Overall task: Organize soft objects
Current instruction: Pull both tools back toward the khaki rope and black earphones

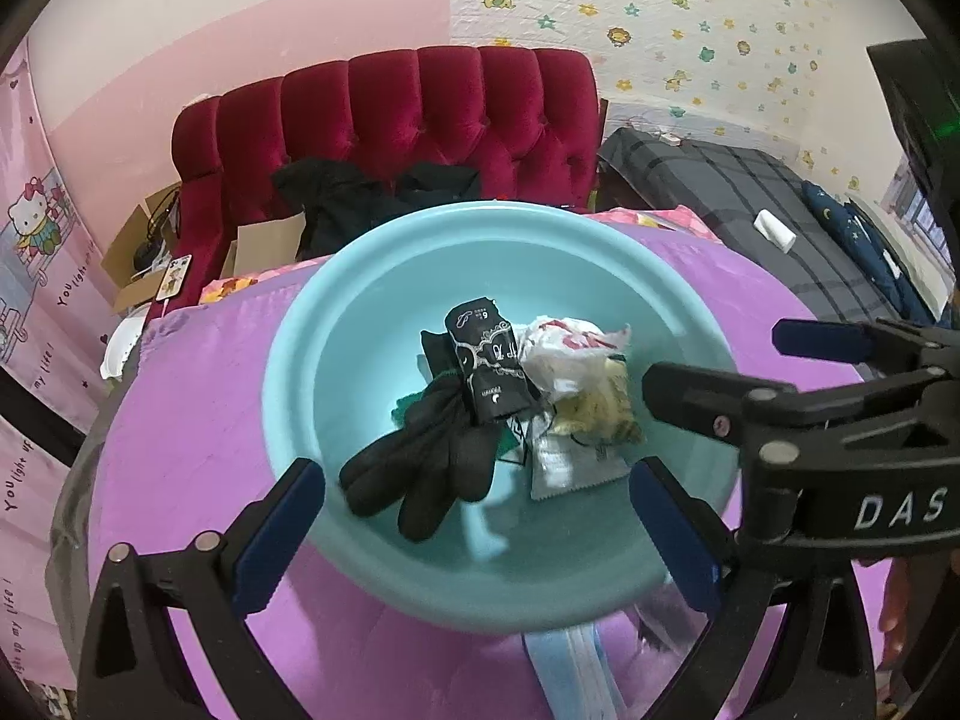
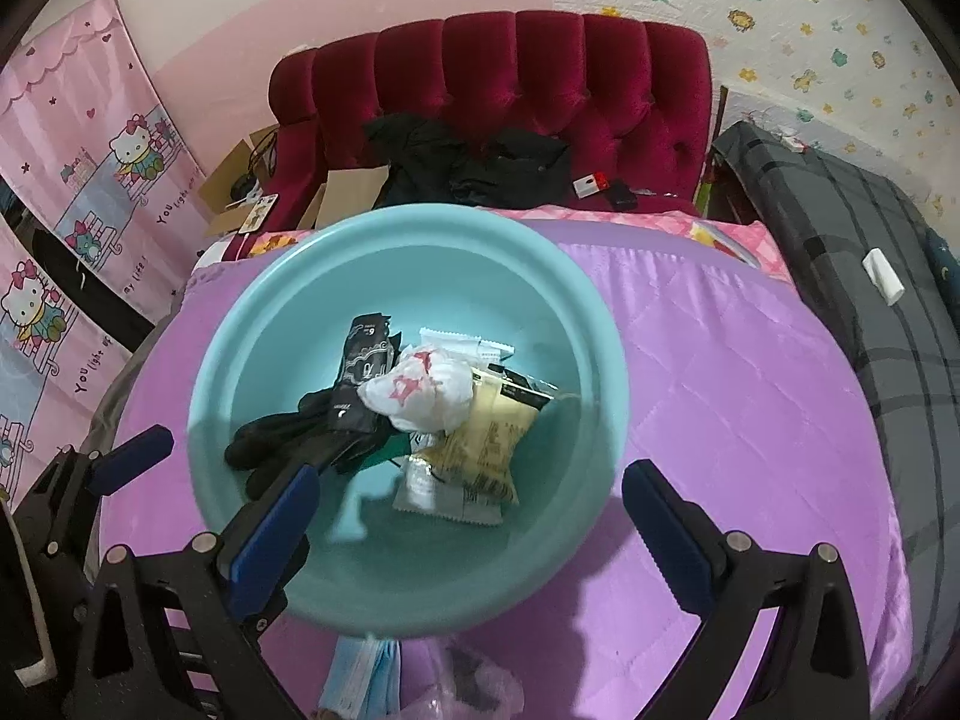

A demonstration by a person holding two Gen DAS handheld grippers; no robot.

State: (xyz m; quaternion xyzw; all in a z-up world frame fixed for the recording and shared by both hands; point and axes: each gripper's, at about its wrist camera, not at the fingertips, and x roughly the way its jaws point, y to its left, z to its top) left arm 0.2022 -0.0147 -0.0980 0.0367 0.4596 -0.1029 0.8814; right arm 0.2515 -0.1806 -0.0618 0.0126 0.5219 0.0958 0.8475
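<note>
— Curtain (image 2: 78,192) with cartoon cats hangs at the far left, right?

— Yes, pink, past the left edge of the bed. Next along, the purple quilt (image 2: 720,396) covers the bed, and a light blue basin (image 2: 408,588) sits on it toward the left half, close to the near edge.

— And the soft things?

— All piled inside the basin. Going left to right in the right wrist view: black gloves (image 2: 270,444) at the left, a black printed packet (image 2: 363,354) leaning behind them, a white cloth with red marks (image 2: 426,390) on top in the middle, then a yellow packet (image 2: 492,450) at the right, with a silvery sachet (image 2: 444,498) under its near edge.

— Where are the tools?

— The left tool (image 1: 477,516) hangs above the near rim of the basin, its blue pads standing wide apart with nothing between them but the view down onto the gloves. The right tool (image 2: 471,516) is just beside it, also over the near rim; its fingers are spread wide too and grip nothing. In the left wrist view it reaches in from the right edge.

— Anything outside the basin?

— At the near edge of the bed, just below the basin, lies a stack of pale blue face masks (image 2: 366,678) and a crumpled clear bag (image 2: 468,690). Behind the bed's far edge stands a red tufted headboard (image 2: 516,78) with dark clothes (image 2: 474,162) heaped before it, and a grey checked blanket (image 2: 852,252) lies to the right.
</note>
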